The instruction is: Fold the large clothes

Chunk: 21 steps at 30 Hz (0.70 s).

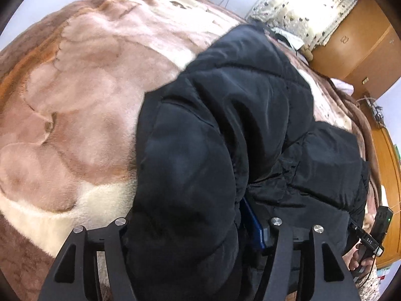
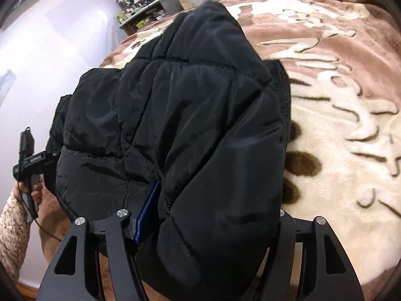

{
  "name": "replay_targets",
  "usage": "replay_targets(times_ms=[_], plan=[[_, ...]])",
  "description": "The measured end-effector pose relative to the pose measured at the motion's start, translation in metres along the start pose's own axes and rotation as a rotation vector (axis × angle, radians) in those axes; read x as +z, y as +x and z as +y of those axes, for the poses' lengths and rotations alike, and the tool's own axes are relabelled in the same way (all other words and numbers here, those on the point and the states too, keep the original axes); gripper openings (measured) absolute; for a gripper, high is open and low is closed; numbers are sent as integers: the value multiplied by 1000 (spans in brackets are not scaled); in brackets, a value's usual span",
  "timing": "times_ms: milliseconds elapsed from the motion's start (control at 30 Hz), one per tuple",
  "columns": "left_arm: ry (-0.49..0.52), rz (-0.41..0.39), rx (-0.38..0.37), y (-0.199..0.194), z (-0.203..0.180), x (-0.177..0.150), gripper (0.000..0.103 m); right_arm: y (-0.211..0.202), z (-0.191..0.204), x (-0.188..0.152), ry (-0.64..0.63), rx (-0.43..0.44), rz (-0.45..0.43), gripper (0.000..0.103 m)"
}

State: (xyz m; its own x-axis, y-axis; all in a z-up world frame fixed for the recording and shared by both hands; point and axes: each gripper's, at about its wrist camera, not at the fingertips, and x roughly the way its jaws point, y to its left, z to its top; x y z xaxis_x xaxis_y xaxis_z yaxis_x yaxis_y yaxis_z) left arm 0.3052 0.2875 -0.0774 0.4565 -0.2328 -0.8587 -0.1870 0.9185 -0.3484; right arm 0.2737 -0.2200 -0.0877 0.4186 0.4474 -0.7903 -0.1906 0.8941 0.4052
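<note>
A black puffer jacket (image 1: 225, 125) lies bunched on a plush pink, brown and cream blanket (image 1: 87, 87) that covers a bed. In the left wrist view a thick padded fold fills the gap of my left gripper (image 1: 195, 228); its jaws stand wide and one blue finger pad (image 1: 254, 228) shows beside the fabric. In the right wrist view the jacket (image 2: 188, 125) likewise bulges between the wide jaws of my right gripper (image 2: 205, 223), with a blue pad (image 2: 147, 213) at the left edge of the fold. The other pads are hidden under the cloth.
A hand (image 1: 361, 263) holding the other gripper's handle shows at the lower right, and again as a hand (image 2: 30, 190) with a knitted sleeve. A wooden wardrobe (image 1: 356, 50) stands beyond the bed. A cluttered shelf (image 2: 145, 12) sits by a pale wall (image 2: 50, 50).
</note>
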Motion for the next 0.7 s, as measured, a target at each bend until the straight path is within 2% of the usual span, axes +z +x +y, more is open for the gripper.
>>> replay_targets(times_ms=[133,267,333,400,467,567,633,700], plan=[[-15,-50,22,-27,3,-3,65,-22,20,3,-72,-74,-17,69],[3,-187,51,-71,-7,-3,65,-44,40,3,-128,-145,-61,73],[21,-220,51,-87,-19,1,68,-51,46,3,-133,-177,-73,75],[75,-221,40,-94,-36,1,69,-58,57,3,-163,-243,-100,77],[117,-216,47,-92,-51,2,69,-62,63,6,-188,-266,-110,77],[130,-189,50,-80,-66,2,69,-65,56,13,-144,-321,-126,77],[127,-170,16,-75,-69,-5,69,-80,45,20,-84,-391,-180,77],[131,-143,9,-65,-77,-7,69,-96,41,23,-63,-380,-234,77]])
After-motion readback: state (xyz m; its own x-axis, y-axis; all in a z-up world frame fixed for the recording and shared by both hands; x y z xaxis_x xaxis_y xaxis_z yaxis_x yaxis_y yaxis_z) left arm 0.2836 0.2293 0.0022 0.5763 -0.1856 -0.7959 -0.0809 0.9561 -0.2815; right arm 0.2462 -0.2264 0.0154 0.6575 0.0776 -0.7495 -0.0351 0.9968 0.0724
